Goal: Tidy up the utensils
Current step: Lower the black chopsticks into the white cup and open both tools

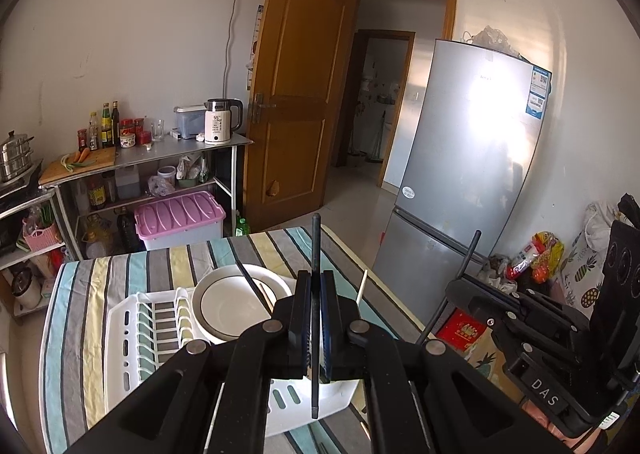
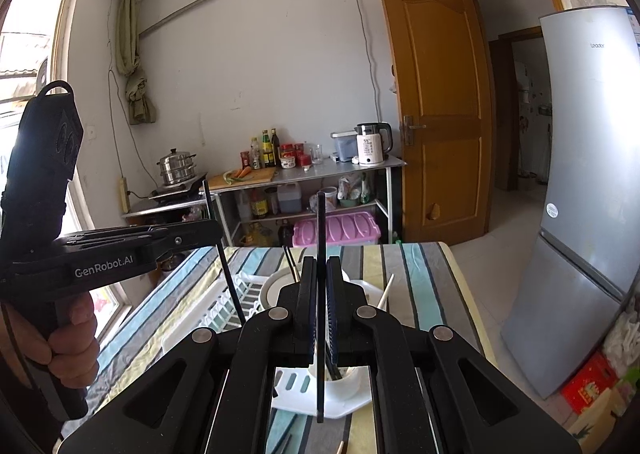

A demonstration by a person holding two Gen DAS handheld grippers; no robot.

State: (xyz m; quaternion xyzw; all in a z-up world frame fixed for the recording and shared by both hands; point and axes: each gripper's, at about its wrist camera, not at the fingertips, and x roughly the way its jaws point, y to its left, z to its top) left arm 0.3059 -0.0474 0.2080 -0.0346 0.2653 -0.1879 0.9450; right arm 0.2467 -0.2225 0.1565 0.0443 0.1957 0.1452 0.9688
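My left gripper (image 1: 315, 286) is shut on a black chopstick (image 1: 315, 246) held upright above the white dish rack (image 1: 132, 330) and its utensil cup (image 1: 288, 398). My right gripper (image 2: 320, 278) is shut on another black chopstick (image 2: 320, 221), also upright, over the rack's white utensil cup (image 2: 344, 382). The right gripper shows in the left wrist view (image 1: 464, 286) with its chopstick (image 1: 470, 254). The left gripper shows in the right wrist view (image 2: 212, 230) with its chopstick (image 2: 224, 262). White plates (image 1: 236, 302) stand beside the rack with a dark chopstick (image 1: 256, 288) across them. A pale chopstick (image 1: 362, 288) leans at the cup.
The rack sits on a table with a striped cloth (image 1: 80, 294). A silver fridge (image 1: 464, 181) stands to the right and an open wooden door (image 1: 298, 93) behind. A metal shelf (image 1: 180, 153) holds a kettle, bottles and a cutting board. More chopsticks lie on the cloth near me (image 2: 286, 440).
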